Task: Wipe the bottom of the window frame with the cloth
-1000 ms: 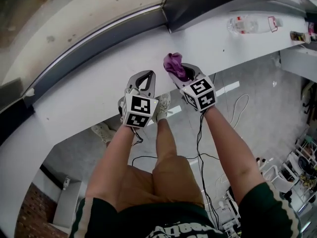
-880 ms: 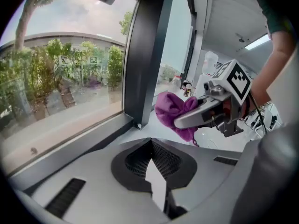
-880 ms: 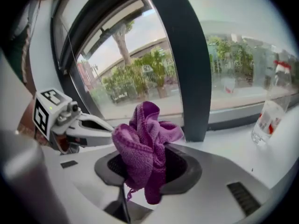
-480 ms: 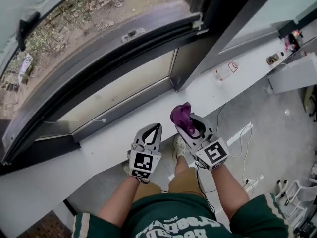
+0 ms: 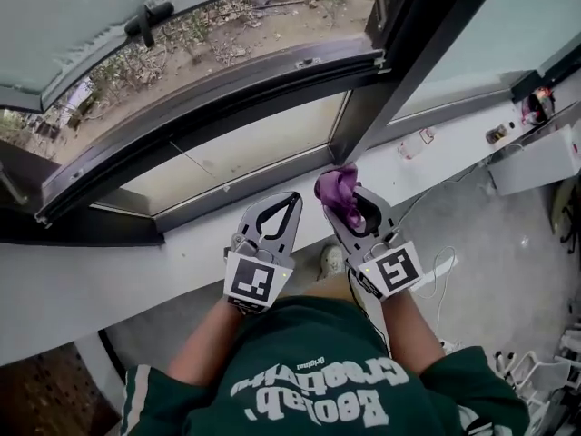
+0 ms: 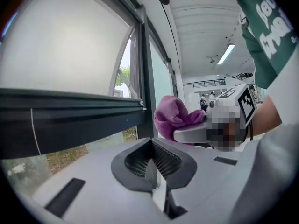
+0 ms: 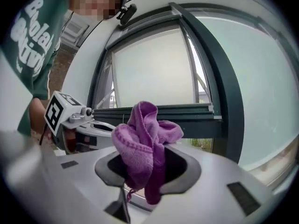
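The right gripper [image 5: 349,203] is clenched on the purple cloth [image 5: 337,191] – in the right gripper view the cloth [image 7: 143,143] is bunched between the jaws, a rumpled lump rising above them and a tail hanging below. Straight ahead of that lump, beyond the jaw tips, runs the dark bottom rail of the window frame [image 7: 159,112]. In the head view the front of the cloth sits at the foot of the dark upright post [image 5: 365,107], where the post meets the white sill [image 5: 109,271]; whether it touches cannot be told.

The left gripper [image 5: 290,203] is just beside the right one, on its left, held over the same sill with its tips aimed at the frame. Its own view shows the jaws [image 6: 152,143] pressed together with nothing between them – only the meshed hollow behind the tips stays clear. From there the cloth shows off to the right and a little ahead, and the dark rail crosses on the left, above the jaws.

Ahead of both tools lies a lower glass pane [image 5: 241,153], and beyond it the open rail [image 5: 209,94] with bare ground outside
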The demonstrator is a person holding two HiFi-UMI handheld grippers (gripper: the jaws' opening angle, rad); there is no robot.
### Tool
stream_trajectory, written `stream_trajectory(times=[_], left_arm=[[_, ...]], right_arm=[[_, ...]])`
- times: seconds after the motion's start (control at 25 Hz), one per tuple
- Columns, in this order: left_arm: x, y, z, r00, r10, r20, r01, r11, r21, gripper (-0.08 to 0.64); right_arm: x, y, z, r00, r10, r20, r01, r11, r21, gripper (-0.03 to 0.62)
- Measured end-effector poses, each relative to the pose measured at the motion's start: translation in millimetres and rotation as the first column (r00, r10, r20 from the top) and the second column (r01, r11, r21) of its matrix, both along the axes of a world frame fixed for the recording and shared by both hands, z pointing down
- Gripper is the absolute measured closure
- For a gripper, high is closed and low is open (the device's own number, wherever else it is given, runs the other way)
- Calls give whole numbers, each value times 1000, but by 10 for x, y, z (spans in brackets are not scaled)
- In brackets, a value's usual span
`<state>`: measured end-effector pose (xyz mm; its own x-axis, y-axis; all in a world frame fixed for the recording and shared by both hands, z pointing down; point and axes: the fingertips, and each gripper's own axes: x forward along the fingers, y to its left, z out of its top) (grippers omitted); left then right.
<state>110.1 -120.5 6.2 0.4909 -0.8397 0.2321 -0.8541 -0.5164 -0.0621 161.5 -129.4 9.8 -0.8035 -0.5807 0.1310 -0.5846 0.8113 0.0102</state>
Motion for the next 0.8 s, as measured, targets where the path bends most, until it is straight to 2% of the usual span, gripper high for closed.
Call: stream_trajectory(times=[0.12, 0.36, 0.48, 0.68, 0.8], left_arm=[[-86, 112, -118, 1000, -7, 11, 7, 999, 48, 557], [-338, 113, -33, 995, -91, 32, 91, 996, 9, 557], [-389, 70, -67, 991, -132, 3, 132, 991, 21, 557], [-586, -49, -90, 966, -256, 27, 255, 966, 37, 557], [-599, -96, -140, 950, -313, -15, 313, 949, 38, 557]], right_arm=[[-172, 111, -69, 999, -31, -27, 32, 999, 22, 430], [-417, 135, -178, 995, -89, -33, 91, 994, 59, 430], [-507, 143, -155, 989, -143, -37, 145, 988, 52, 430], [-632, 3, -157, 968, -245, -60, 249, 966, 65, 430], [-663, -63, -199, 950, -307, -64, 311, 947, 76, 430]])
